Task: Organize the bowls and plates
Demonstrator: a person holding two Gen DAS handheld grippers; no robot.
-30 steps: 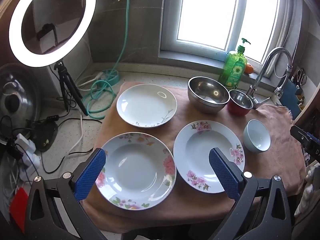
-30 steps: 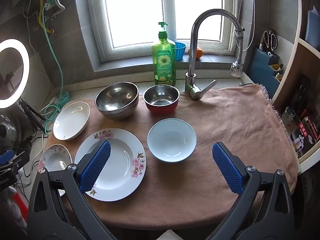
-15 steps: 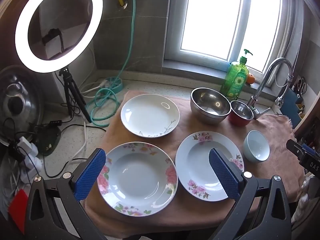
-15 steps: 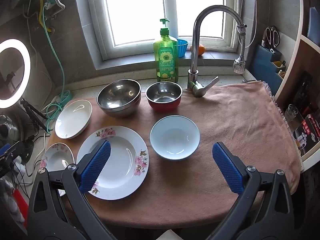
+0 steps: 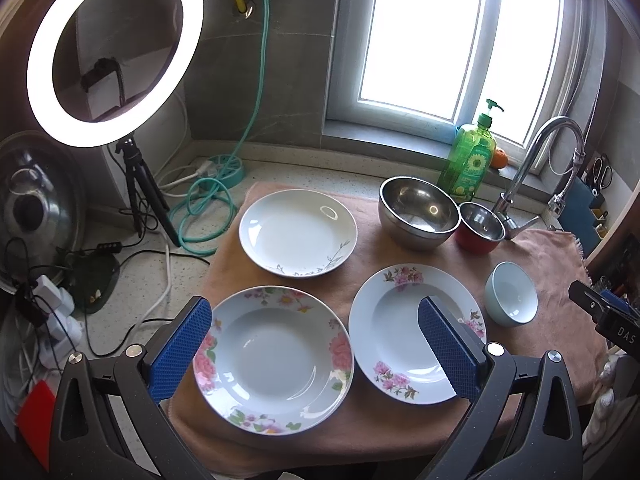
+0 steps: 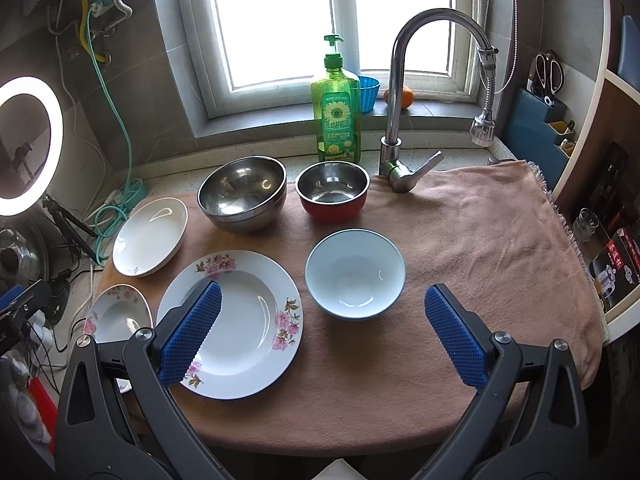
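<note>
Status: no sorting is evident. Every piece lies singly on the brown cloth [image 6: 460, 248] that covers the worktop; nothing is stacked or nested.

Plates, three in all. The pink-blossom plate [image 6: 236, 320] sits toward the front edge, left of centre. The rose-rimmed plate [image 5: 274, 358] lies at the front-left corner, just beside it without overlap. The plain white plate [image 5: 298, 232] rests behind them, toward the rear-left corner.

Bowls, three in all. The large steel bowl [image 6: 242, 192] and the smaller red-sided bowl [image 6: 332, 190] stand side by side along the rear edge, in front of the soap bottle [image 6: 336, 116]. The pale blue bowl [image 6: 354, 276] stands alone near the centre.

Left hand-held gripper [image 5: 316, 352]: spread wide, empty, hovering above the two front plates. Right hand-held gripper [image 6: 324, 338]: likewise spread and empty, roughly facing the blue bowl (no contact with any dish).

Judgement: the task stands at its start. Remaining work is all of it, presumably stacking the plates and nesting the bowls.
</note>
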